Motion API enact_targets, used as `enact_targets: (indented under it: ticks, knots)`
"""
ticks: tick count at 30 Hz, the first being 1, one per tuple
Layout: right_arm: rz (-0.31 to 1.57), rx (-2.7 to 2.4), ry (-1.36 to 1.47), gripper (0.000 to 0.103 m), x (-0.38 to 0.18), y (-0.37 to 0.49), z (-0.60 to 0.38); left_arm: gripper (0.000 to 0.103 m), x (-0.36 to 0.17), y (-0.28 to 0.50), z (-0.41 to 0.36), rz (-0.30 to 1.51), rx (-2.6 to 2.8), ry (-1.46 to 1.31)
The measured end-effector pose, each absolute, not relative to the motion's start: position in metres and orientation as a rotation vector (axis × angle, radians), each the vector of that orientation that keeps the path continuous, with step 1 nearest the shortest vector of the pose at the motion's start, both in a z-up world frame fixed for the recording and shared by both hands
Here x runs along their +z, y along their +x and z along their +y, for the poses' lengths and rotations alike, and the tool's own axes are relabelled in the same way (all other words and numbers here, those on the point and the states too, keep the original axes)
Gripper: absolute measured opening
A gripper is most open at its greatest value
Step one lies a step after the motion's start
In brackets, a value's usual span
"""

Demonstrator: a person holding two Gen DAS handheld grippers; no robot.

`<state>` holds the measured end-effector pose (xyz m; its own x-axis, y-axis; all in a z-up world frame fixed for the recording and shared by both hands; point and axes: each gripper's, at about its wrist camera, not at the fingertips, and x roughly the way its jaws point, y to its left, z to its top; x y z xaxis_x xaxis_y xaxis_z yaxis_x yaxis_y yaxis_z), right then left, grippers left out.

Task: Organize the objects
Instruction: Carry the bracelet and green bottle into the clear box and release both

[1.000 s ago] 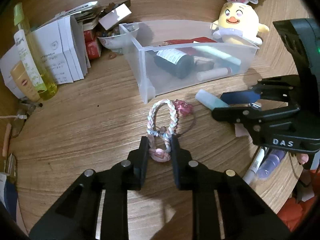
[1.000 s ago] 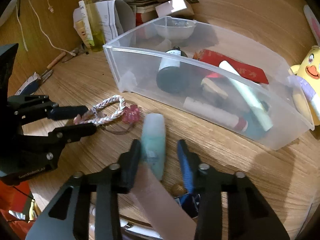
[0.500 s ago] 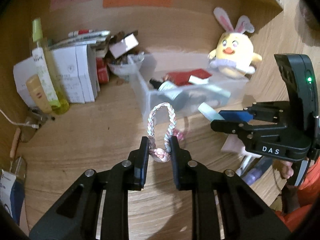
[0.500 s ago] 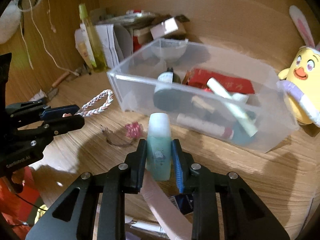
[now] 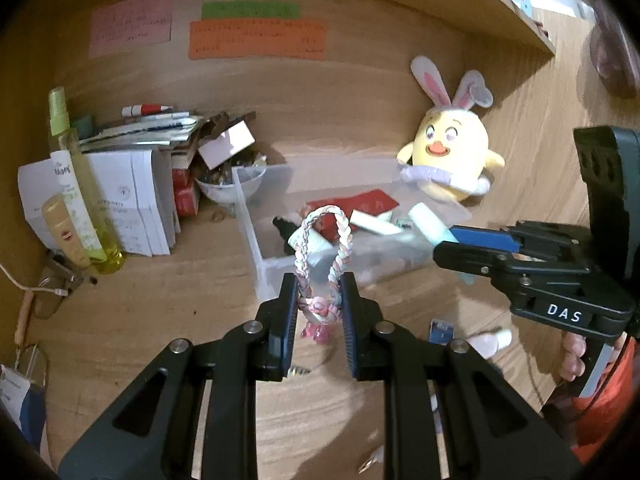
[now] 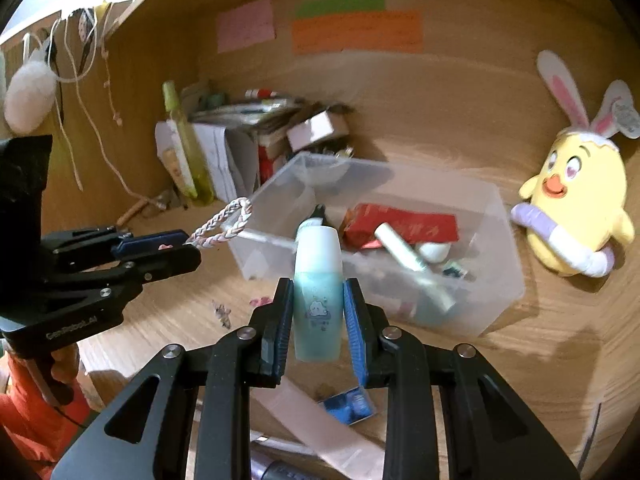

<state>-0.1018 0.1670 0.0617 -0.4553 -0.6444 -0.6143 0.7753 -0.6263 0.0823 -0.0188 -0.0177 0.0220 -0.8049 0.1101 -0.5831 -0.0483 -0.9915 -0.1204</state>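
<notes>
The braided loop [image 5: 324, 256] is pinched at its knotted end in the left claw [image 5: 319, 312], clear of the desk [image 5: 160, 320]. The teal bottle [image 6: 318, 292] is clamped upright in the right claw [image 6: 318, 312]. Beyond both, the clear bin [image 6: 492, 280] holds a red packet [image 6: 404, 226], a white tube [image 6: 400, 252] and a dark bottle, mostly hidden. Its other contents are blurred.

Black two-finger grippers [image 5: 318, 312] with silver screws, blue-padded jaws, white "DAS" lettering; orange sleeve [image 5: 604, 396].
</notes>
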Motion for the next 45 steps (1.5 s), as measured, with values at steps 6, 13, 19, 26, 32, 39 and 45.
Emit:
enact_targets:
  ticks: [6,13,19,26,32,39,45]
  knots:
    - [0.226,-2.173,0.764,0.023,0.072,-0.120,0.180,0.020,0.028,-0.041,-0.019,-0.193,2.910,-0.946]
    - [0.221,-2.209,0.744,0.023,0.079,-0.142,0.187,0.020,0.035,-0.062,-0.009,-0.171,2.921,-0.937]
    - [0.223,-2.223,0.717,0.023,0.087,-0.161,0.185,0.020,0.043,-0.082,-0.005,-0.166,2.935,-0.926]
    - [0.235,-2.242,0.692,0.023,0.094,-0.182,0.178,0.020,0.048,-0.101,-0.001,-0.157,2.932,-0.933]
    - [0.244,-2.250,0.724,0.023,0.085,-0.199,0.172,0.020,0.046,-0.116,0.009,-0.112,2.936,-0.951]
    - [0.235,-2.235,0.809,0.023,0.065,-0.218,0.169,0.020,0.029,-0.139,0.015,-0.102,2.903,-1.039]
    - [0.245,-2.231,0.859,0.023,0.052,-0.227,0.168,0.020,0.013,-0.154,0.014,-0.180,2.829,-1.120]
